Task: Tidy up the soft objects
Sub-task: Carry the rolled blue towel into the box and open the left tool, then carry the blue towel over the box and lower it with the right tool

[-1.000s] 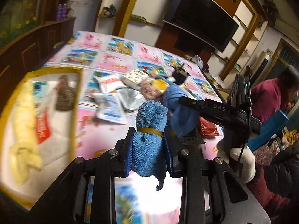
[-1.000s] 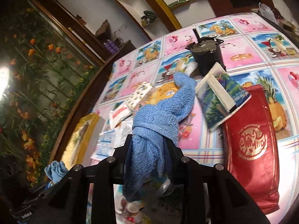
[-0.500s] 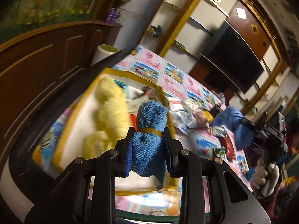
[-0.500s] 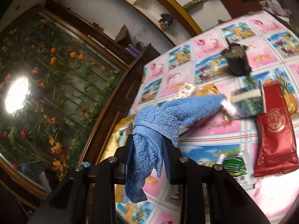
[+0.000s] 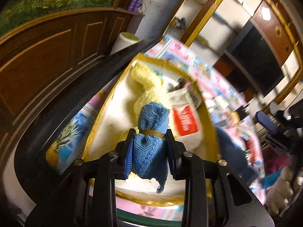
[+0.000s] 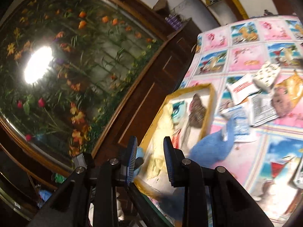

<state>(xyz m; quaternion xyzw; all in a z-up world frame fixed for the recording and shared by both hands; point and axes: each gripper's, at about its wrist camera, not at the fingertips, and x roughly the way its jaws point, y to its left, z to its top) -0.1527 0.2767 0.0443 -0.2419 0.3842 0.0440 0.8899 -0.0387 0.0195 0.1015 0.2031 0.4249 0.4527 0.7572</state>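
Since half a second ago my left gripper [image 5: 149, 151] has come over the yellow-rimmed tray [image 5: 206, 102], clenched on the banded blue cloth roll [image 5: 151, 132], while my right gripper [image 6: 150, 162] now stands released, its blue towel [image 6: 210, 145] beside the tray.

My left gripper [image 5: 149, 152] is matte black, built of angular arms that spread wide toward the bottom of the left wrist view. Its fingers [image 5: 128, 154] are black on the outside and carry bright blue ribbed pads on their inner faces. Four round silver screw heads sit across the arms, two near the fingers and two further out. My right gripper [image 6: 150, 160] looks the same: black arms, four silver screws, blue ridged pads on the fingers [image 6: 132, 158]. At the lower right edge of the left wrist view a pale, blurred glove [image 5: 282, 191] shows on my other hand.
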